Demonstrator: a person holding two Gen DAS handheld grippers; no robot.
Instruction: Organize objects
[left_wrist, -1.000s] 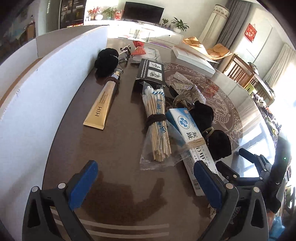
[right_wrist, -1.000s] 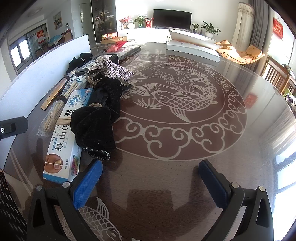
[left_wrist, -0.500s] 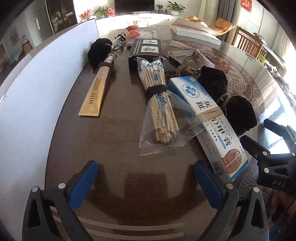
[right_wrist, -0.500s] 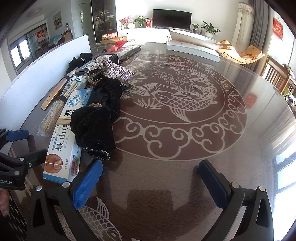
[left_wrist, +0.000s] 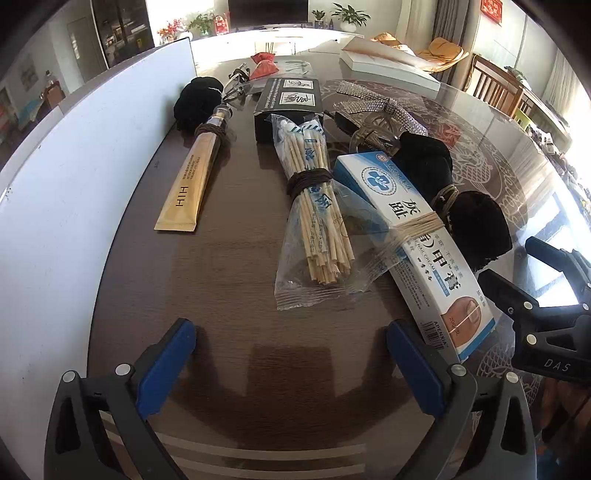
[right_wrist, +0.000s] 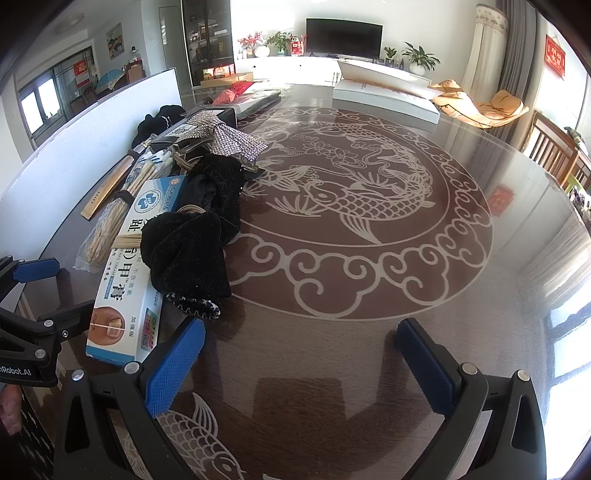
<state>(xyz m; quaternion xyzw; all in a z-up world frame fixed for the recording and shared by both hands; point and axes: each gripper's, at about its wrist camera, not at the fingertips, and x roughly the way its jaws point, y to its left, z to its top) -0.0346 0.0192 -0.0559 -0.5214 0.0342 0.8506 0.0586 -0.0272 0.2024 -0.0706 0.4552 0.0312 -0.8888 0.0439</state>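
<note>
A row of objects lies on the dark table: a gold tube (left_wrist: 190, 184), a bag of wooden sticks (left_wrist: 314, 206), a blue-and-white cream box (left_wrist: 417, 236) tied with twine, black cloth (left_wrist: 476, 225) and a black box (left_wrist: 291, 99). My left gripper (left_wrist: 291, 354) is open and empty, just in front of the sticks and the box. My right gripper (right_wrist: 299, 358) is open and empty over bare table, right of the cream box (right_wrist: 125, 295) and black cloth (right_wrist: 188, 254).
A white board (left_wrist: 74, 184) stands along the left edge. A glittery bow (right_wrist: 229, 136) and red pouch (left_wrist: 264, 68) lie further back. White flat boxes (right_wrist: 384, 88) sit at the far side. The carp pattern (right_wrist: 351, 199) marks the table's middle.
My left gripper has pulled back and turned left, so the objects sit more centred and the right gripper shows at its right. The right gripper has stayed put.
</note>
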